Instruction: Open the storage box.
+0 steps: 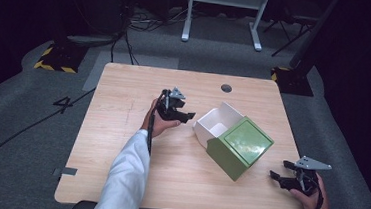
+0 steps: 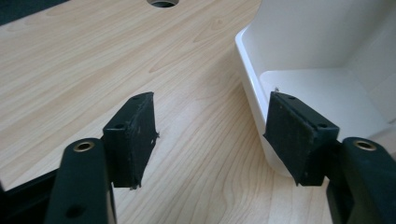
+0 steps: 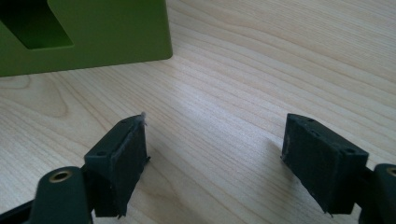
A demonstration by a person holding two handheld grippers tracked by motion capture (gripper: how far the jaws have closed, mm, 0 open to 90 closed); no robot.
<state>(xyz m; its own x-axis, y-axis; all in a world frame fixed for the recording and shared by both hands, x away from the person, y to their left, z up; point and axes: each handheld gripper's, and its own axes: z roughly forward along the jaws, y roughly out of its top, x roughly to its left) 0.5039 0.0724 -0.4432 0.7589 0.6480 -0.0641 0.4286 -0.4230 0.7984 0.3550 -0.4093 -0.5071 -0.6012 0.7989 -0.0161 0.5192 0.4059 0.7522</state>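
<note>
Left hand-held gripper (image 1: 185, 115) jaws wide, empty, just beside white box (image 1: 215, 123) mid-worktop (image 1: 121, 129). Green box (image 1: 240, 146) overlaps white box, hiding part of it. Right hand-held gripper (image 1: 281, 172) wide, empty, at worktop's right near corner; its view crops green box.

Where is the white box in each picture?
High view: the white box sits right of the table's middle, open on top, partly tucked into the green box.
Left gripper view: the white box is at the upper right, just past the right-hand jaw.
Right gripper view: not in this picture; the green box is at the upper left.
Shared landmark: the wooden table.
</note>
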